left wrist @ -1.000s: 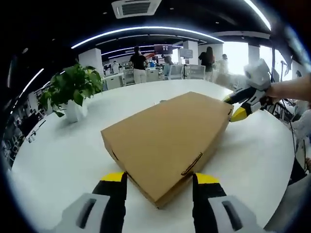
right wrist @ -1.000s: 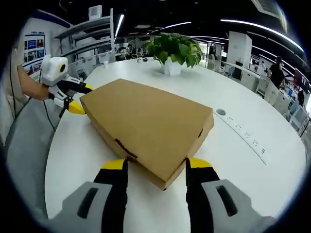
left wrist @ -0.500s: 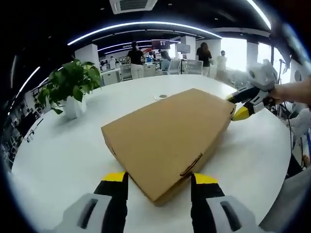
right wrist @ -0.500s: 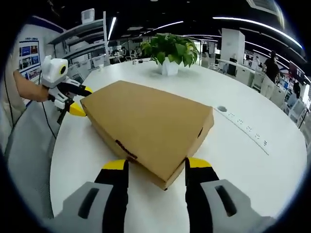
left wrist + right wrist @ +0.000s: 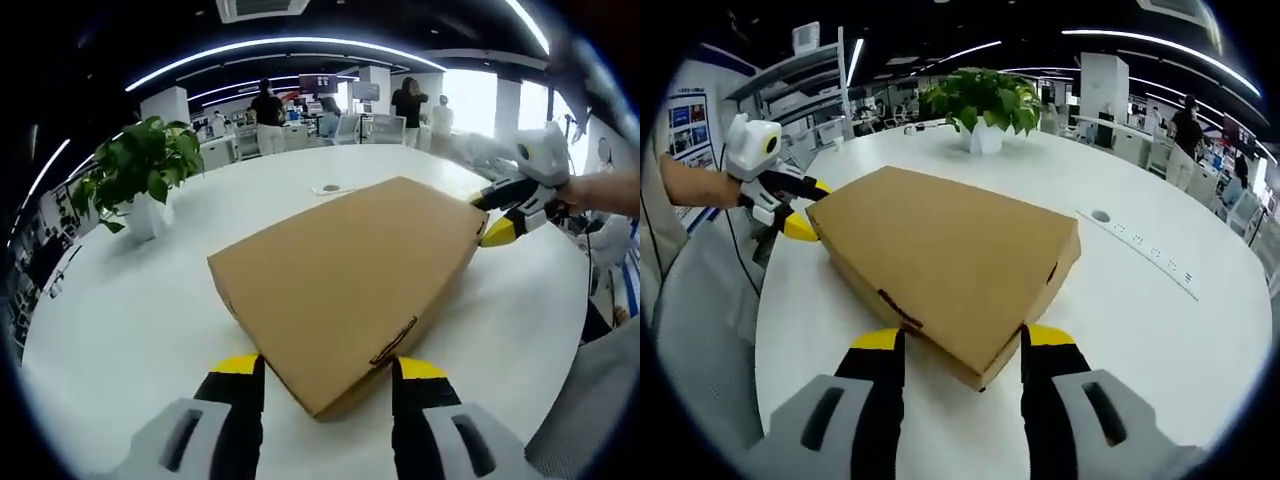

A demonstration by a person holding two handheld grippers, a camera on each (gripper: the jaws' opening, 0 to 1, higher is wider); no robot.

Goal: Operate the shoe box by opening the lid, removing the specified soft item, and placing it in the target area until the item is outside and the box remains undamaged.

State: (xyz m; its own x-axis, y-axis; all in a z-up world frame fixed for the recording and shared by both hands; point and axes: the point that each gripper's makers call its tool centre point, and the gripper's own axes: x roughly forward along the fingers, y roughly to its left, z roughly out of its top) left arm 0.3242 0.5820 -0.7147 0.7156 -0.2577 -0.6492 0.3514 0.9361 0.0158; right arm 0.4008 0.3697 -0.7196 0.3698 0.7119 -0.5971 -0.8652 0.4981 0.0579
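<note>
Cardboard shoe box (image 5: 345, 285) lies shut on the white table (image 5: 120, 310). We straddle opposite corners with the left gripper (image 5: 322, 375) and right gripper (image 5: 960, 345), jaws spread, probably to brace it before lifting the lid.

Open-plan office: desks (image 5: 300, 140), strip lights (image 5: 270, 50)

The right claw (image 5: 952, 350) straddles the near corner of the closed cardboard box (image 5: 945, 262) on the white surface (image 5: 1160, 330). The left claw (image 5: 805, 205) flanks the far corner.
</note>
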